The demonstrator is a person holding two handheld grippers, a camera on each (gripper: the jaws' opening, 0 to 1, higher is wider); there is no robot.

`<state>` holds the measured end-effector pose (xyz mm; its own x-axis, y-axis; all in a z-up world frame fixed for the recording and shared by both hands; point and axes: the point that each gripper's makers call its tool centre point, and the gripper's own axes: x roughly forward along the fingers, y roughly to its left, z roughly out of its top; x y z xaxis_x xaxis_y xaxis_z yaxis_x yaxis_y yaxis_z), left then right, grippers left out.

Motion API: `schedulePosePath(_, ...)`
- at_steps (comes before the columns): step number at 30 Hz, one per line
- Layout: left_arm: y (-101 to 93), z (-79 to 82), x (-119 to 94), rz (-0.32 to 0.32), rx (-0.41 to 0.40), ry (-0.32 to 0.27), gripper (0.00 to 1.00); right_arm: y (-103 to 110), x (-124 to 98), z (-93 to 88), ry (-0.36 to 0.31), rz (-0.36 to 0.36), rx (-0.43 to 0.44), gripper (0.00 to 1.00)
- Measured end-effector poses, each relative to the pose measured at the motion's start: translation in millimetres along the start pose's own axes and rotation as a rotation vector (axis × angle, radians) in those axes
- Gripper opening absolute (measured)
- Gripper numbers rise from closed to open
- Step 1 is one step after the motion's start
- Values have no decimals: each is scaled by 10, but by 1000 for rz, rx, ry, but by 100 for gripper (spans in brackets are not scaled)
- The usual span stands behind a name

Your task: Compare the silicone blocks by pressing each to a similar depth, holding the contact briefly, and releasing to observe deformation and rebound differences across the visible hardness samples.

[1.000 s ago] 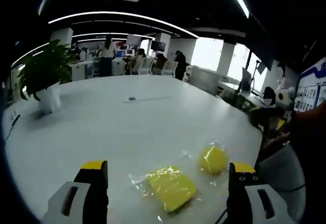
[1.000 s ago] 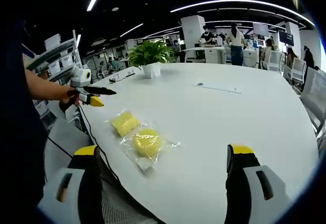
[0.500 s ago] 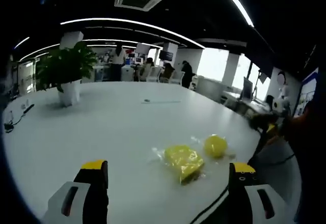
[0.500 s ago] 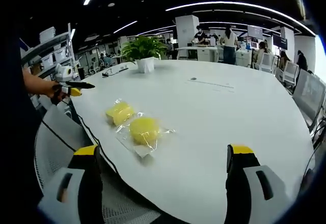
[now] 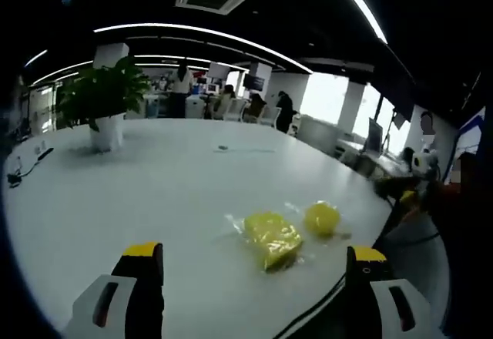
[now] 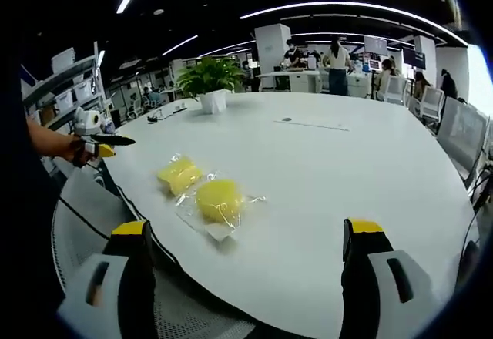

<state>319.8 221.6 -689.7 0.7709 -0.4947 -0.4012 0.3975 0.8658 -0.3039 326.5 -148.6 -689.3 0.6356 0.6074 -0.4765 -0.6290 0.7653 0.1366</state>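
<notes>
While both claws are hanging above the near edge of the white tabletop (image 5: 154, 192), neither one is touching anything. In the left gripper view, the left claw (image 5: 250, 266) is standing wide open with nothing between its yellow-tipped jaws, and the two yellow silicone samples are lying ahead of it in clear wrap: the squarish yellow block (image 5: 271, 236) nearer the middle, and the round yellow block (image 5: 322, 219) just beside it toward the right. They are lying close together, though I cannot tell whether they are touching.

In the right gripper view, the right claw (image 6: 245, 258) is likewise gaping wide and gripping nothing, and the same pair is sitting near the tabletop's edge, the round block (image 6: 219, 199) closer and the squarish one (image 6: 179, 176) just behind it. At the left of that view, a hand is holding the left claw (image 6: 108, 143) out beyond the tabletop's edge, well apart from the blocks.

A potted plant (image 5: 104, 100) is standing farther back on the tabletop, and people are standing at desks in the office behind.
</notes>
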Motion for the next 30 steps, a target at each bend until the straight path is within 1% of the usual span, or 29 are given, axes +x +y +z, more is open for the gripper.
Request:
schedulePosePath(1,28,15,13,10,-18,-16,100,-2,-4,-11,5,-2,-5,97)
schedulePosePath(3,49,18,26,24,-6,-16,100,-18,-19,-42,9,-10,6,97)
schedulePosePath(5,12,24,25,15,6,-10,100,-47,-38,-70,6,-21,37,97)
schedulePosePath(6,8,21,-17,11,12,-8,100,-46,-49,-59,0,-24,49,97)
schedulePosePath(11,2,33,-21,-9,29,-6,100,-45,-53,-28,-9,-35,48,97)
schedulePosePath(16,-2,103,-6,-18,23,-14,100,-5,-32,12,-23,-34,59,96)
schedulePosePath(18,7,102,8,-21,24,-11,100,21,-25,25,-26,-34,55,96)
schedulePosePath(22,-8,163,-6,-27,29,-21,100,25,-14,42,-25,-36,46,96)
schedulePosePath(30,-11,167,3,-45,43,-18,100,3,-24,32,-31,-56,45,96)
